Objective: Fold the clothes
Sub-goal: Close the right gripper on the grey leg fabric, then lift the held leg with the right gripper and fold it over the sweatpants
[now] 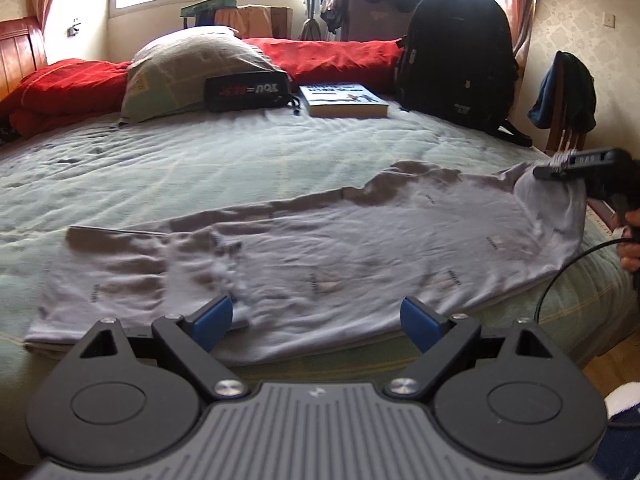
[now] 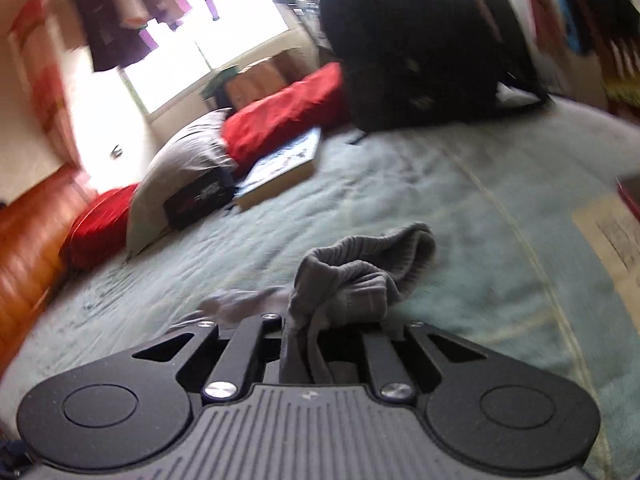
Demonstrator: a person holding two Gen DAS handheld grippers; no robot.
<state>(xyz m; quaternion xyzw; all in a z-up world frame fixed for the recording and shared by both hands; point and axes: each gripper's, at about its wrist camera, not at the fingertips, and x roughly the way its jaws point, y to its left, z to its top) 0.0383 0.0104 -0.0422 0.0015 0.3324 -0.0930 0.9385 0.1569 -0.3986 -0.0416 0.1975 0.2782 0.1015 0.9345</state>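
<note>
Left tool (image 1: 316,322) wide, empty. Right tool (image 2: 332,340) clamped on grey shirt (image 1: 320,248). Shirt print unreadable.

Grey shirt (image 1: 320,240) on pale green bedspread (image 1: 200,160); red quilt (image 1: 332,58).

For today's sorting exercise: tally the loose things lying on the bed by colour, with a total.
Grey: 2, shirt, pillow
Red: 1, quilt
Black: 2, backpack, pouch
Blue and white: 1, book
Total: 6
</note>
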